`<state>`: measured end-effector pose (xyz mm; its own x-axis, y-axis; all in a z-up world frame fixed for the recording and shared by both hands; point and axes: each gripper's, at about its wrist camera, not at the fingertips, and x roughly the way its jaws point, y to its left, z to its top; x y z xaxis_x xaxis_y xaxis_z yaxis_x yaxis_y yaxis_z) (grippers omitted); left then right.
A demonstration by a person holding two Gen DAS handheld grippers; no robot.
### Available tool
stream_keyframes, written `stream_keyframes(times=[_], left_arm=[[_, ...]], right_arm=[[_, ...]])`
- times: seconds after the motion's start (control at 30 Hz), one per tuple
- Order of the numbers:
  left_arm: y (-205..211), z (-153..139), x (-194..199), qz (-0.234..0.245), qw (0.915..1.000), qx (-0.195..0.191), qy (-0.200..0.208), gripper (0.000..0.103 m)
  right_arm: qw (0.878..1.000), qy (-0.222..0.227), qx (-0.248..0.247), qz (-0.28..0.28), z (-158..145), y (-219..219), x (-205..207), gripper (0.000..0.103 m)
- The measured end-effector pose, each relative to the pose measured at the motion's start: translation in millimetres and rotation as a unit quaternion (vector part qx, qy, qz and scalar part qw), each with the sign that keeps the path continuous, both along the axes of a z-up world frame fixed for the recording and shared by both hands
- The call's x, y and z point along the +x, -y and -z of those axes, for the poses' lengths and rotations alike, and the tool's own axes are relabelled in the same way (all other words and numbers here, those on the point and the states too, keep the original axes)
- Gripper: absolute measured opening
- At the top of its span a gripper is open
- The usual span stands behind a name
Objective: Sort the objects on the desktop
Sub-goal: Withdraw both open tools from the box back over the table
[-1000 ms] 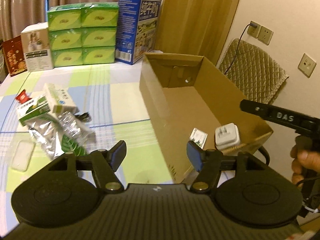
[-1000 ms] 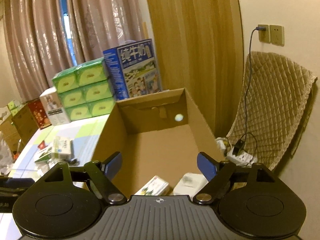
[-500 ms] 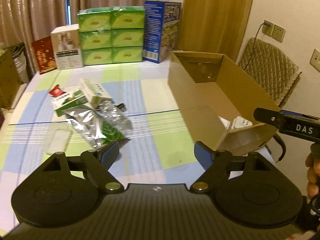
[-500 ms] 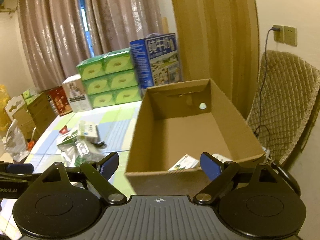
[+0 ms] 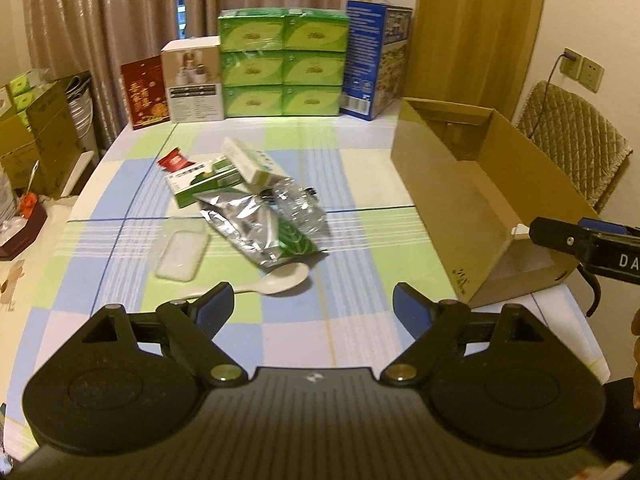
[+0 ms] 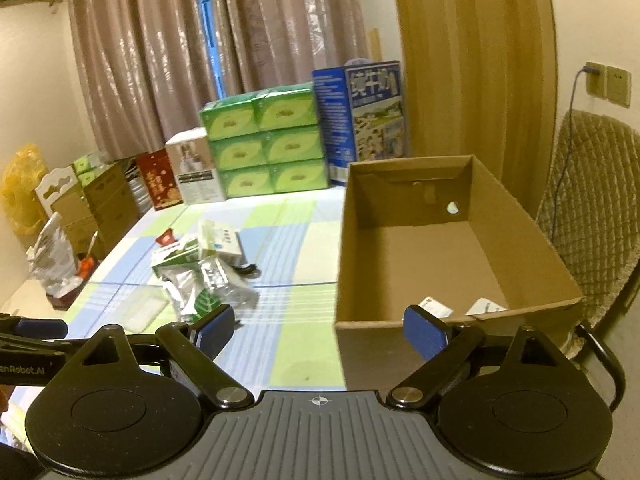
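An open cardboard box (image 5: 476,196) stands at the table's right edge; it also shows in the right wrist view (image 6: 404,236), with two small white items (image 6: 436,307) on its floor. A pile lies mid-table: a green-and-white carton (image 5: 204,182), a white carton (image 5: 250,160), silver foil pouches (image 5: 256,220), a red packet (image 5: 173,159), a clear plastic case (image 5: 182,255) and a white spoon (image 5: 276,280). My left gripper (image 5: 314,310) is open and empty above the near table, just behind the spoon. My right gripper (image 6: 318,330) is open and empty, in front of the box's near wall.
Green tissue boxes (image 5: 282,64), a blue milk carton (image 5: 376,60), a white box (image 5: 194,80) and a red box (image 5: 144,94) line the table's far edge. A quilted chair (image 5: 572,136) stands right of the box. Cartons and bags (image 6: 80,208) crowd the floor at left.
Both grippers have pulled back and away from the box, so the whole table and pile come into view. Both stay open and empty.
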<state>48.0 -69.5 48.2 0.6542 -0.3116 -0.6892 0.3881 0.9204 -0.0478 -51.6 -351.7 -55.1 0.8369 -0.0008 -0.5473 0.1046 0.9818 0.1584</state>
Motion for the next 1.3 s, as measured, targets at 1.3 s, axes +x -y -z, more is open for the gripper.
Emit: stream_keyframes(times=[1.3], left_arm=[[-104.0,34.9,40.4,-0.073,0.9968,-0.013,-0.029,0.087]], right_arm=[[0.994,-0.032,-0.031,-0.1,43.4,-83.7,50.7,0.09]])
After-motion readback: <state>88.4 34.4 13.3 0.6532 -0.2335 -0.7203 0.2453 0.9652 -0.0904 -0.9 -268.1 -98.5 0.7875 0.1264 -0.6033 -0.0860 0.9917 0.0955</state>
